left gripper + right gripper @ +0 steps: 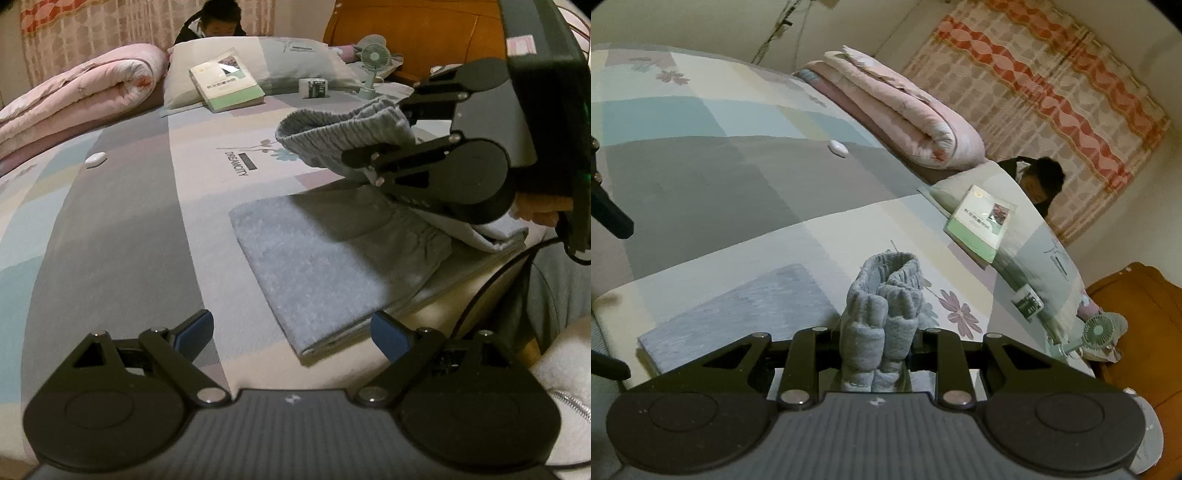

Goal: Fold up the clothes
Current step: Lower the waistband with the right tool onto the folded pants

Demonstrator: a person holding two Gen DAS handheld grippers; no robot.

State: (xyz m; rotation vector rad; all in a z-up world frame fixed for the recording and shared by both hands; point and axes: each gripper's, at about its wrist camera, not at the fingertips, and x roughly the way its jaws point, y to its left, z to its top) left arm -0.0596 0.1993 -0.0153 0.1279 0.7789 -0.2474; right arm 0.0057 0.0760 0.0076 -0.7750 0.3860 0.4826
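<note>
While the right gripper [877, 354] has its jaws pinched narrow on the bunched, ribbed waistband of the grey trousers [314, 254], the rest of the garment lies folded flat on the bed [122, 206], near its edge and towards the right of the left wrist view. The waistband is lifted clear of the sheet — it hangs above the flat part, so the step in hand looks to be carrying that end over for the next fold. To do it well, I would bring the held end across low and square to the folded edge, and let the left gripper [291, 338], whose jaws stand wide and empty just short of the near corner, come down to pin that corner so the layers do not drag. How much cloth trails under the right gripper is hidden by its body, and the trouser legs' far ends cannot be made out — the light is dim.
</note>
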